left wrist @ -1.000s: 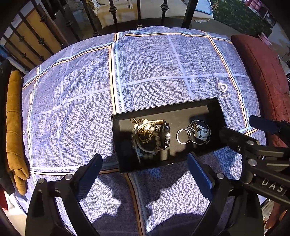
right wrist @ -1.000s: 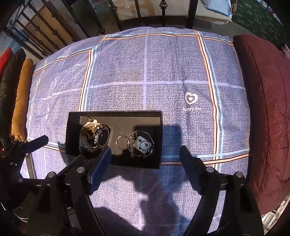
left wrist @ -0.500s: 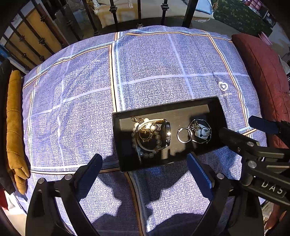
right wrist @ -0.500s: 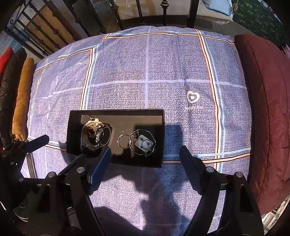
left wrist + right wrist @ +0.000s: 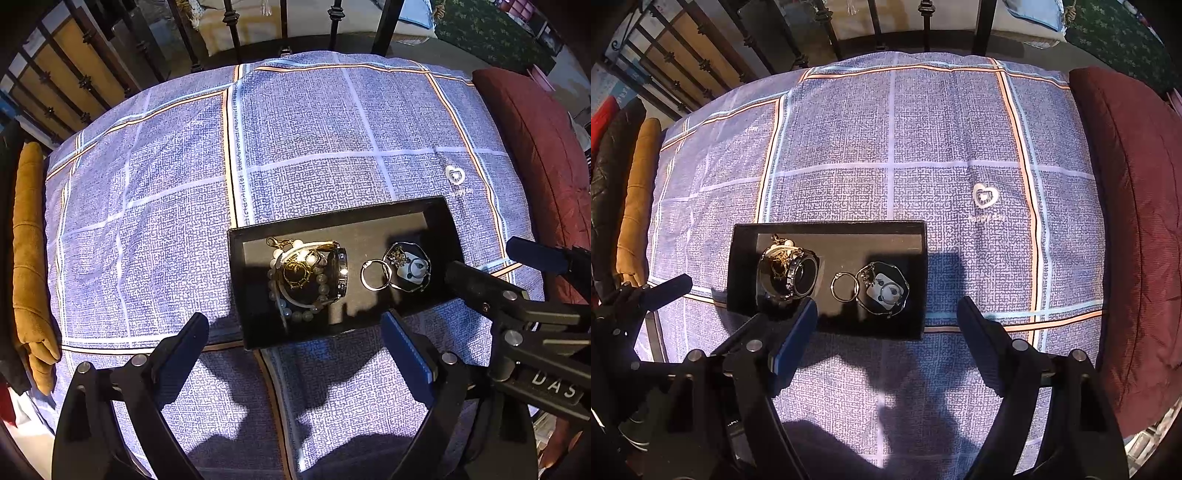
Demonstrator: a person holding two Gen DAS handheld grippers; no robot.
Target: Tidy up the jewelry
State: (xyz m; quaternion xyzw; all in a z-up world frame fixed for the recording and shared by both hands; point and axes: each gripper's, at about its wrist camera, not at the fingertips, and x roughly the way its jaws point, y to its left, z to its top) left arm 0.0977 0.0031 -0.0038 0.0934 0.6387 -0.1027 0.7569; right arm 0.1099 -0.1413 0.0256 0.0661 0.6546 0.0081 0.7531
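Observation:
A black tray (image 5: 436, 210) (image 5: 827, 230) lies on the blue checked bedspread. In it sit a watch with a bead bracelet and a gold chain (image 5: 306, 275) (image 5: 786, 273), a silver ring (image 5: 375, 275) (image 5: 844, 288) and a keychain charm (image 5: 408, 267) (image 5: 884, 290). My left gripper (image 5: 295, 332) is open and empty, just short of the tray's near edge. My right gripper (image 5: 886, 314) is open and empty over the tray's near right part; it also shows in the left wrist view (image 5: 480, 284).
A dark red cushion (image 5: 1126, 192) (image 5: 535, 140) lies along the bed's right side. A mustard cushion (image 5: 29, 258) (image 5: 635, 199) lies on the left. A black iron bed frame (image 5: 284, 26) stands at the far end.
Both grippers have drawn back slightly from the tray and stay open. The jewelry in the tray has not moved.

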